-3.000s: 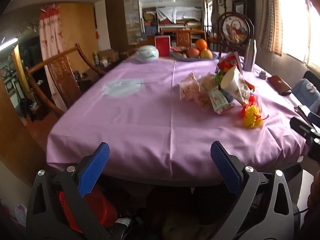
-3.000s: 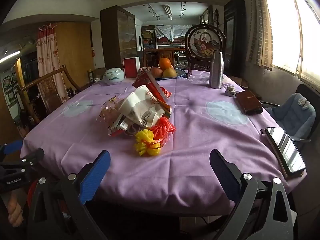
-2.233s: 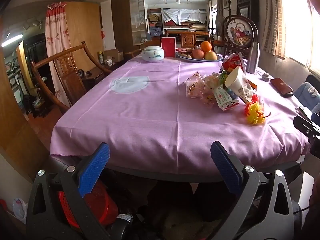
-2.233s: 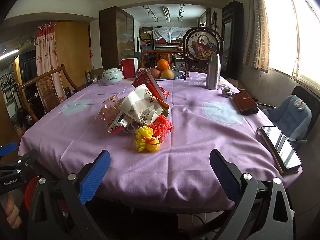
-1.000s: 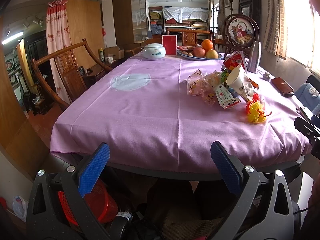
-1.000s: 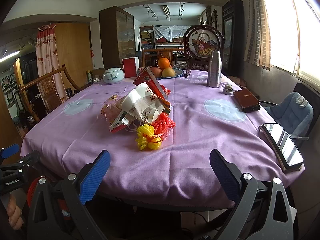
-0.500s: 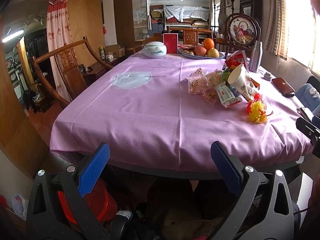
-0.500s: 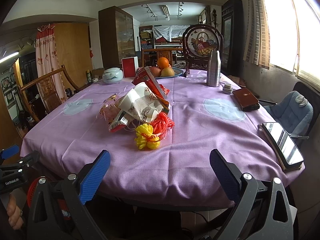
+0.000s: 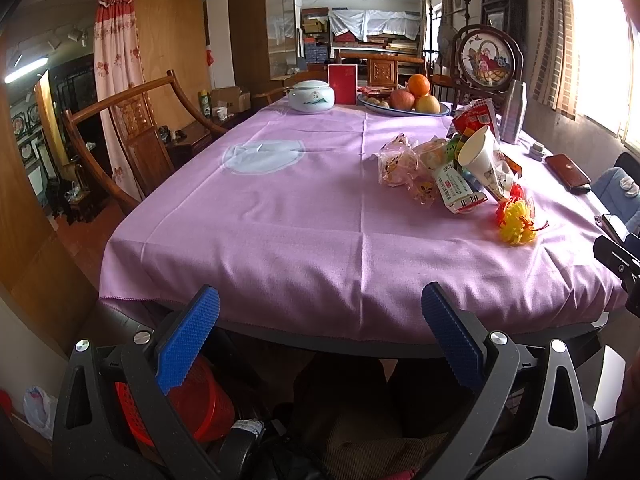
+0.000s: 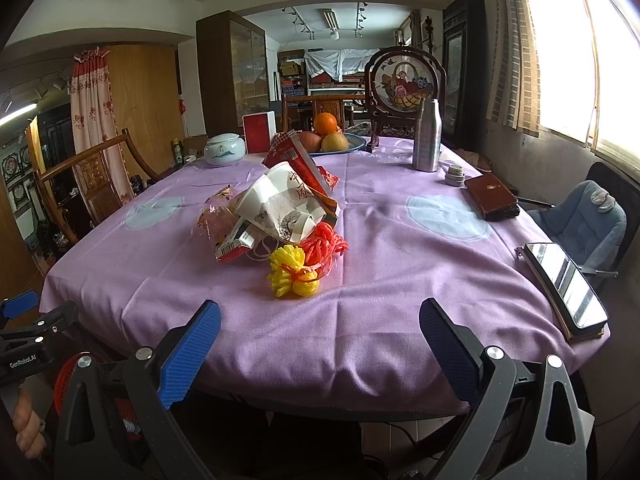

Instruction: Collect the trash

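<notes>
Left gripper [image 9: 320, 332] and right gripper [image 10: 320, 344] are both spread wide and empty, held at the near edge of the surface [image 10: 400, 280], which is covered by a purple cloth. The trash pile – a tipped paper cup [image 10: 276, 204], a red snack packet [image 10: 298, 160], clear wrappers [image 10: 216, 216] and a yellow-and-red net bundle [image 10: 304, 264] – lies mid-surface, ahead of the right gripper. A red basket [image 9: 200, 404] stands on the floor under the surface edge, behind the left gripper.
</notes>
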Available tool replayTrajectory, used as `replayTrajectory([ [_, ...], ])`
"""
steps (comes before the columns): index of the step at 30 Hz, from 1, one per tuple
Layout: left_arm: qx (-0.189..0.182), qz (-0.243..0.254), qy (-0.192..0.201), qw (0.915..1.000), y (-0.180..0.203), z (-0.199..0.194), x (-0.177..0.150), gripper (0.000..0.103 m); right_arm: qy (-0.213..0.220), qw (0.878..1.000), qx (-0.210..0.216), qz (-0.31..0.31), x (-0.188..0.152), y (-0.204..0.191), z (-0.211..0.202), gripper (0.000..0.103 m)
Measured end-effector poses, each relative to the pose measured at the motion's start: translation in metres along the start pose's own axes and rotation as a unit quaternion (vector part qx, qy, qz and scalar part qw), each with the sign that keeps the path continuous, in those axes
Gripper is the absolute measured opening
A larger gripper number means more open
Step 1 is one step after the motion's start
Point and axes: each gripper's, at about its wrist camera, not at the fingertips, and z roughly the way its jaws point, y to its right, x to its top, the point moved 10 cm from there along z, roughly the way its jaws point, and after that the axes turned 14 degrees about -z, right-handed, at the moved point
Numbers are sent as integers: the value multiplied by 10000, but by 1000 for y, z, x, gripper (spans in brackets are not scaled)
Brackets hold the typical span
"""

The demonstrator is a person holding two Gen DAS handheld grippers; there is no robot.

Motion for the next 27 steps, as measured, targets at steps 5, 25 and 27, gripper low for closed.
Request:
replayTrajectory([
  [5,28,-11,-35,10000,-2,3,-1,97,-40,10000,-6,23,-2,3,4,97],
  [25,257,21,-415,9988,-10,36,-13,97,-374,9993,52,38,-14,7,40,97],
  [27,258,21,-482,9985,-10,43,-14,97,-413,9991,41,35,-15,9,46,97],
])
